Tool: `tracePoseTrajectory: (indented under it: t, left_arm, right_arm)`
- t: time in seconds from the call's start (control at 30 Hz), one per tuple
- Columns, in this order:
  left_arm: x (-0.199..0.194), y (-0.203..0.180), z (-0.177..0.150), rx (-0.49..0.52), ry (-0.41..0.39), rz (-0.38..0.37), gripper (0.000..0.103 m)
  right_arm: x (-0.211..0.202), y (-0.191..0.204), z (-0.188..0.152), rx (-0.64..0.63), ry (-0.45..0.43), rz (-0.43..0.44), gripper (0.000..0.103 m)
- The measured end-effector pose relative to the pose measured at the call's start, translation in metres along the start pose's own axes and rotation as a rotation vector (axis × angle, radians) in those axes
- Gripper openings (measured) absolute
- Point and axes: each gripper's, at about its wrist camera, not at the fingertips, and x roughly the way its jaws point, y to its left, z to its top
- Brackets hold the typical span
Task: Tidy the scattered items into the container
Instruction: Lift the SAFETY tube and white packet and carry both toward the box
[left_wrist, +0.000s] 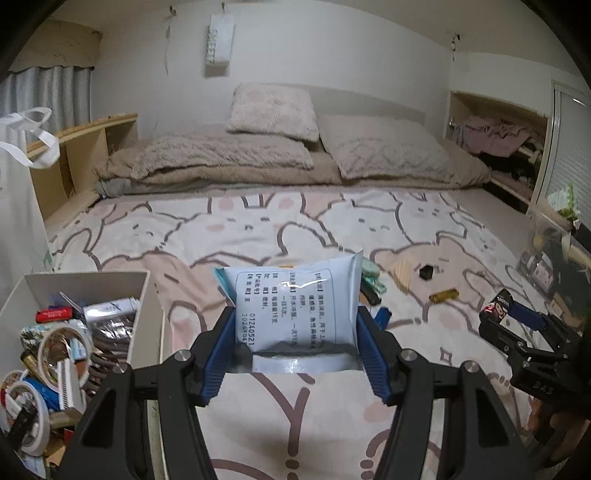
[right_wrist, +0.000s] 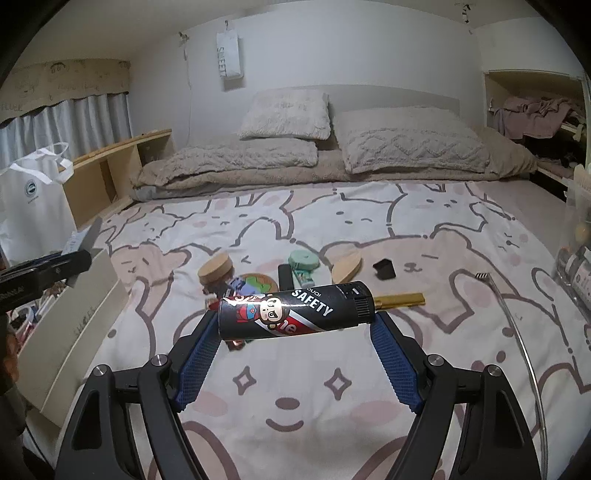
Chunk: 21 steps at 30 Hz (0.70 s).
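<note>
Left view alone showed the box (left_wrist: 146, 295) at near left holding tape rolls (left_wrist: 62, 349), left gripper (left_wrist: 297, 332) angled down, jaws clamping a sachet (left_wrist: 295, 302) above the bed (left_wrist: 258, 229), right gripper (right_wrist: 295, 328) angled down, jaws gripping a black can (right_wrist: 295, 314) endwise, right view alone showed wooden lids (right_wrist: 215, 267) beyond.

Both your wrist cameras look forward and slightly down along their fingers, close above the bed (left_wrist: 258, 229), toward the pillows (right_wrist: 284, 114). Shared: bedspread, headboard wall. Left view catches the right gripper (left_wrist: 517, 317) at right edge.
</note>
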Motion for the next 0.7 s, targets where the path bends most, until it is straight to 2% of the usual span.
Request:
tracePoseTrajectory:
  t: [0.37, 0.53, 0.7]
  left_arm:
    - [-0.049, 0.009, 0.010, 0.020, -0.127, 0.066, 0.063]
    - [-0.069, 0.015, 0.013, 0.018, -0.183, 0.070, 0.063]
    - [-0.096, 0.024, 0.017, 0.006, -0.247, 0.069, 0.063]
  right_arm:
    - [-0.043, 0.015, 0.030, 0.023, -0.140, 0.061, 0.082]
    - [-0.064, 0.033, 0.044, 0.018, -0.209, 0.105, 0.082]
    - [-0.078, 0.057, 0.054, -0.006, -0.241, 0.152, 0.082]
